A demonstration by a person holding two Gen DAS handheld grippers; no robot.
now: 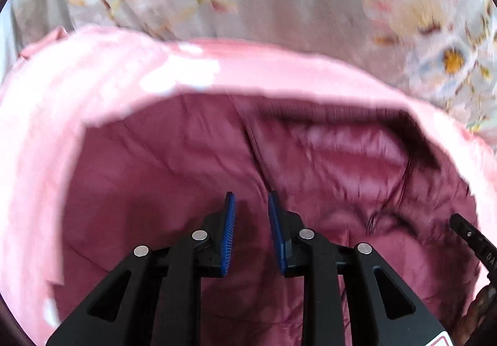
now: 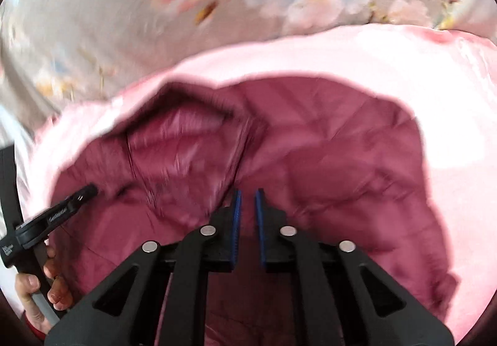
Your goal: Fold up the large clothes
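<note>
Left gripper (image 1: 251,204): jaws a narrow gap apart, nothing between the blue pads; hovers over the maroon cloth at lower centre of the left wrist view.
Right gripper (image 2: 247,201): jaws nearly together, a thin slit left, nothing pinched; lower centre of the right wrist view.
Padded jacket (image 1: 174,166): maroon, quilted, glossy; fills the middle and lower part of both views, lying on the pink sheet.
Collar opening (image 1: 348,125): dark ribbed edge, upper right of the jacket in the left view, upper left in the right view.
Front seam (image 1: 257,156): runs from the collar down toward the left gripper.
Pink sheet (image 2: 357,57): pale border round the jacket on all visible sides.
Floral cover (image 2: 93,20): grey with blossoms, across the top of both frames.
Person's hand (image 2: 46,293): lower left of the right view, holding the left gripper's handle.
Step, judged: both tools empty, between grasps; hem and sleeves are out of view.
Handling advice: open the jaws wider before descending; padded fabric is thick and slippery, so bite deep on a seam or edge, both sides level, and lift together to keep the fold straight.
Risk: blurred frames; exact contact with the cloth cannot be told.
</note>
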